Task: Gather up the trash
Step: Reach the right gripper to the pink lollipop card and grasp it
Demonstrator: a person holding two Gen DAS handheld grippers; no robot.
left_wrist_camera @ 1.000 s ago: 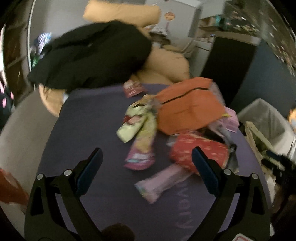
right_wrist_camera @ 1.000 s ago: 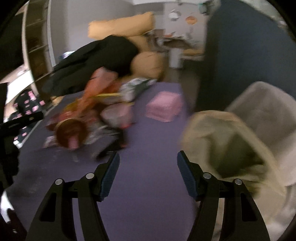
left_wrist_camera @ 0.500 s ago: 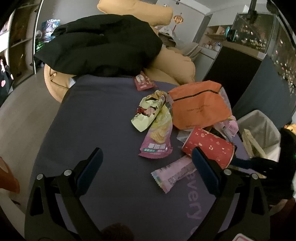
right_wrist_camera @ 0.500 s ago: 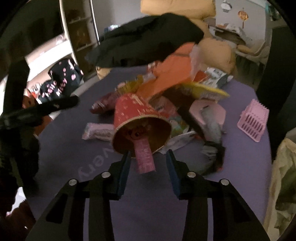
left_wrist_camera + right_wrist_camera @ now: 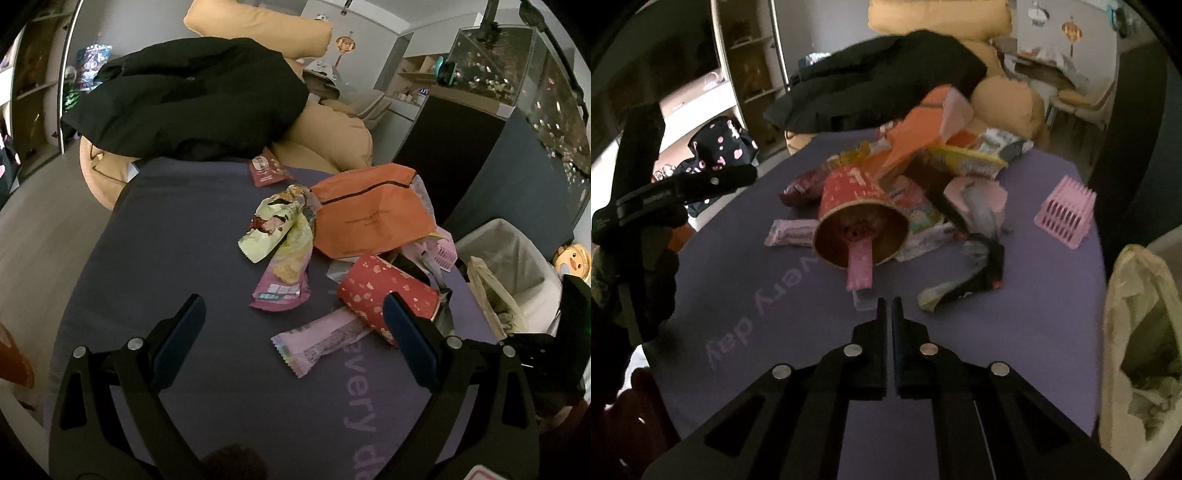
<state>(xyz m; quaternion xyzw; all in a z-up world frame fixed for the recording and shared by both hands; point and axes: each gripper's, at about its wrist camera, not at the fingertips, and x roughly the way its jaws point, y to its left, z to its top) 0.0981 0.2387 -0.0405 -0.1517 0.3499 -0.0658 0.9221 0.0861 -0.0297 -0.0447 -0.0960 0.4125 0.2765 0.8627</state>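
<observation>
A pile of trash lies on the purple mat (image 5: 177, 229): a red paper cup (image 5: 388, 295) on its side, a pink wrapper (image 5: 317, 341), a purple snack bag (image 5: 286, 273), a pale green packet (image 5: 267, 229) and an orange bag (image 5: 369, 214). My left gripper (image 5: 291, 317) is open and empty above the mat, the pink wrapper between its fingers. In the right wrist view the cup (image 5: 860, 218) opens toward me with a pink strip (image 5: 860, 267) hanging out. My right gripper (image 5: 889, 306) is shut and empty just in front of the strip.
A lined white trash bin (image 5: 517, 262) stands right of the mat, with a beige bag (image 5: 1137, 332) beside it. A pink basket (image 5: 1065, 216) sits on the mat. A black coat (image 5: 192, 99) lies over tan cushions (image 5: 328, 147) behind. Shelves stand at left.
My right gripper swung from the bin toward the trash pile and closed its fingers from wide open to shut. My left gripper moved in slightly and stayed open.
</observation>
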